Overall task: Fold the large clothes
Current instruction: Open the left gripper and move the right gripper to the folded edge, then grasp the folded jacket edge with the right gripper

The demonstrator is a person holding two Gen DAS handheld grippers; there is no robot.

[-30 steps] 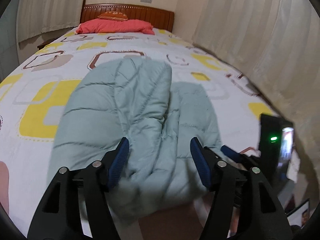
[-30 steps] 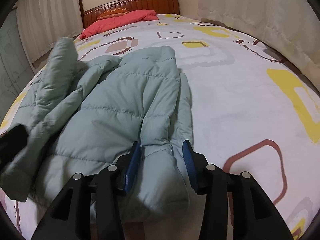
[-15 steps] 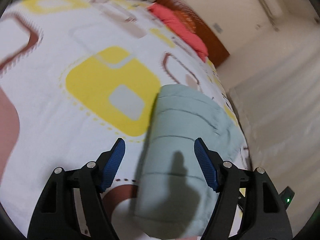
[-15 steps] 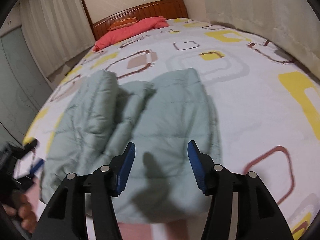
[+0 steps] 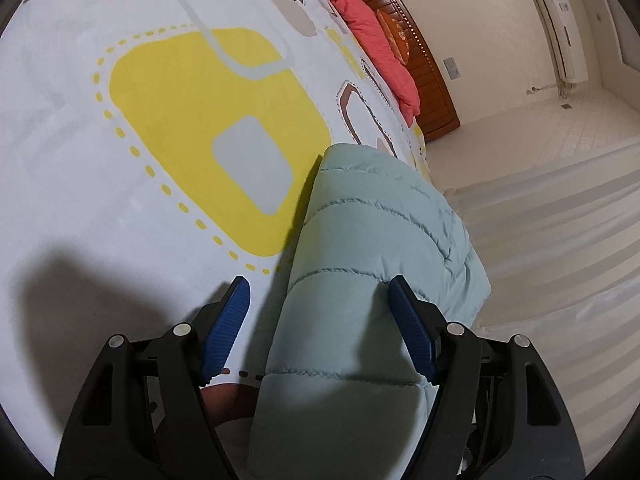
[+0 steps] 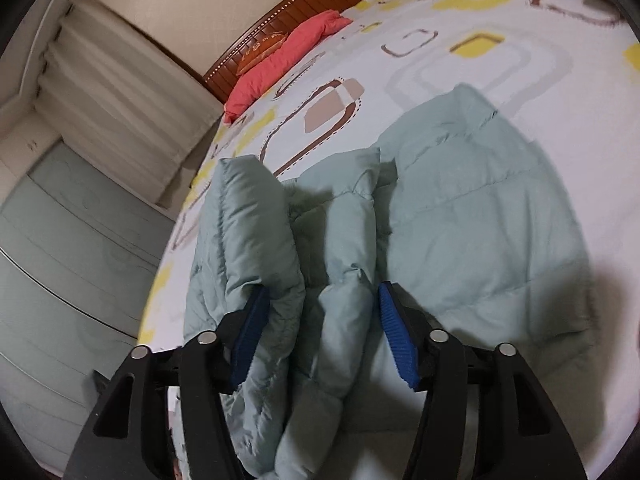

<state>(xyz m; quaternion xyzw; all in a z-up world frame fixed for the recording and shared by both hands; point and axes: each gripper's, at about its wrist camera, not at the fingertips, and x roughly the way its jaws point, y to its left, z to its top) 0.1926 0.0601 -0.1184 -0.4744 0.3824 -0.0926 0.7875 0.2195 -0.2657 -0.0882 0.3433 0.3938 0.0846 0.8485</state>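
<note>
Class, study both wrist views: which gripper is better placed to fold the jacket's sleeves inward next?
Probably the right gripper: its open jaws straddle the bunched sleeves of the puffer jacket. The left gripper faces only one edge.

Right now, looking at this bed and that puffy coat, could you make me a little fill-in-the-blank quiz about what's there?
1. The puffy jacket lying on the bedsheet is pale ____ in colour.
2. The pillow by the wooden headboard is ____.
3. The jaws of the right hand-held gripper stand ____, with jacket folds between them.
4. The finger pads of the left hand-held gripper are ____.

Missing words: green; red; open; blue
</note>
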